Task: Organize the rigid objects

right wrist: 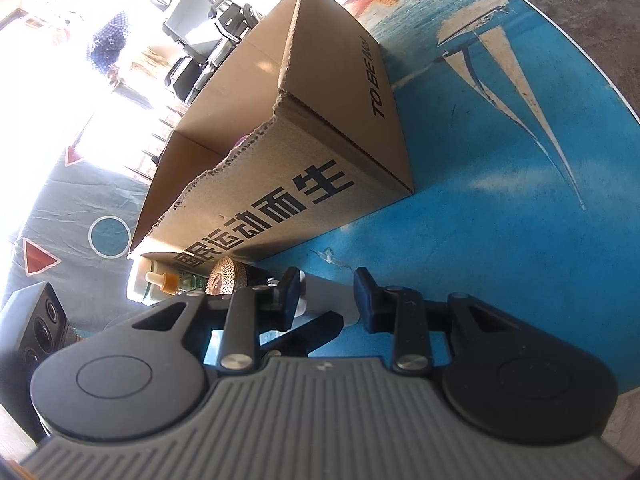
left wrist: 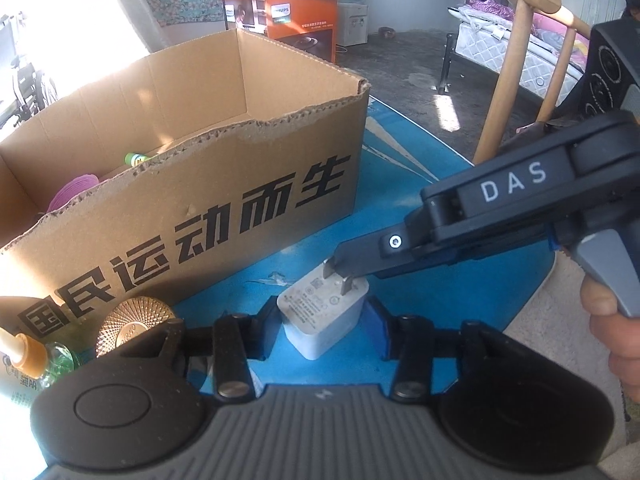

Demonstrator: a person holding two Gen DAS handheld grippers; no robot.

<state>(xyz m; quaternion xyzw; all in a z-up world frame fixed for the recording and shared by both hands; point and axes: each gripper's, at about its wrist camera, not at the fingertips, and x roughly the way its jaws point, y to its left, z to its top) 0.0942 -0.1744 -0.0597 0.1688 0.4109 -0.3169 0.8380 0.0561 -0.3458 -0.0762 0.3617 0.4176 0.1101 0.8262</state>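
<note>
A white plug charger (left wrist: 322, 318) stands on the blue table, prongs up. My left gripper (left wrist: 322, 330) has a finger on each side of the charger's body, touching or nearly so. My right gripper (left wrist: 344, 266) reaches in from the right and its tips are at the prongs. In the right wrist view the charger (right wrist: 328, 294) sits between the right gripper's fingers (right wrist: 328, 300), with a small gap showing. An open cardboard box (left wrist: 192, 184) stands just behind, holding a pink object (left wrist: 72, 192) and a green item (left wrist: 138, 158).
A gold ridged cap (left wrist: 134, 326) and a dropper bottle with an orange collar (left wrist: 28, 354) lie by the box's near left corner. A wooden chair (left wrist: 516, 64) stands at the table's right edge. The round table (right wrist: 520, 152) has a sailboat print.
</note>
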